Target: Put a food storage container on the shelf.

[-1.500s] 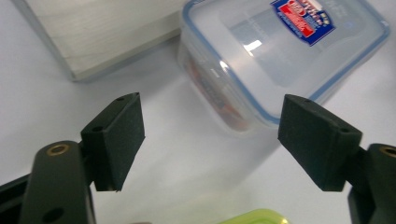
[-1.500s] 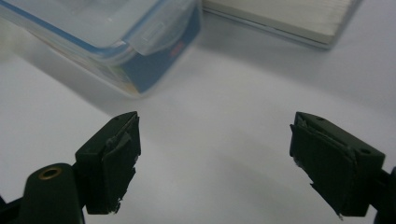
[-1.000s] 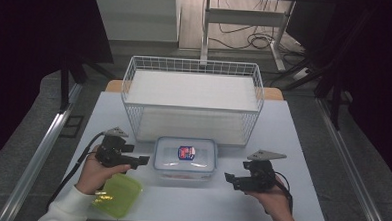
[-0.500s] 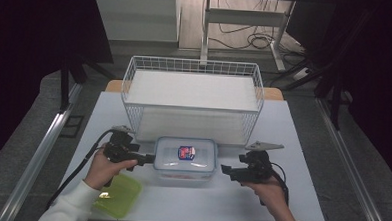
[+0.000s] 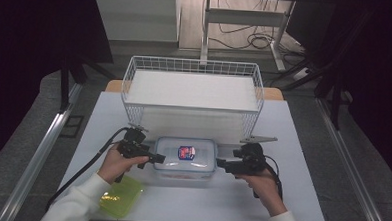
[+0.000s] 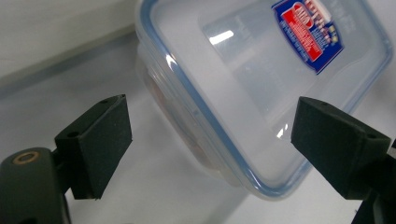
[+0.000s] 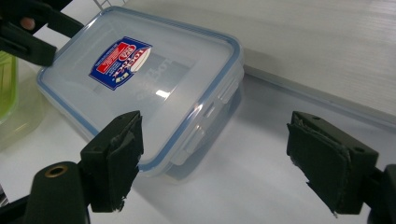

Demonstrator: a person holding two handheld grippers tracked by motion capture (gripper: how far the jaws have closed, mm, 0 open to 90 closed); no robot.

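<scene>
A clear plastic box with a blue-rimmed lid and a red-and-blue label (image 5: 186,157) lies flat on the table between my two grippers. My left gripper (image 5: 158,158) is at the box's left end. In the left gripper view (image 6: 217,109) its jaws have just been opening and stand wide, with the box's rim (image 6: 205,112) between them but not touching the pads. My right gripper (image 5: 220,164) is at the box's right end, open. In the right gripper view (image 7: 219,133) the box's latch side (image 7: 154,88) lies just ahead of its left jaw, untouched.
A white wire basket (image 5: 135,80) with a white board in it stands right behind the box. A yellow-green plastic tub (image 5: 121,196) sits by the left forearm near the front edge. The table (image 5: 300,195) is grey-white, with its front edge close below both hands.
Both hands have closed in on the box from either side. The left hand came forward and right, away from the green tub; the right hand moved left. The left jaws look wider.
</scene>
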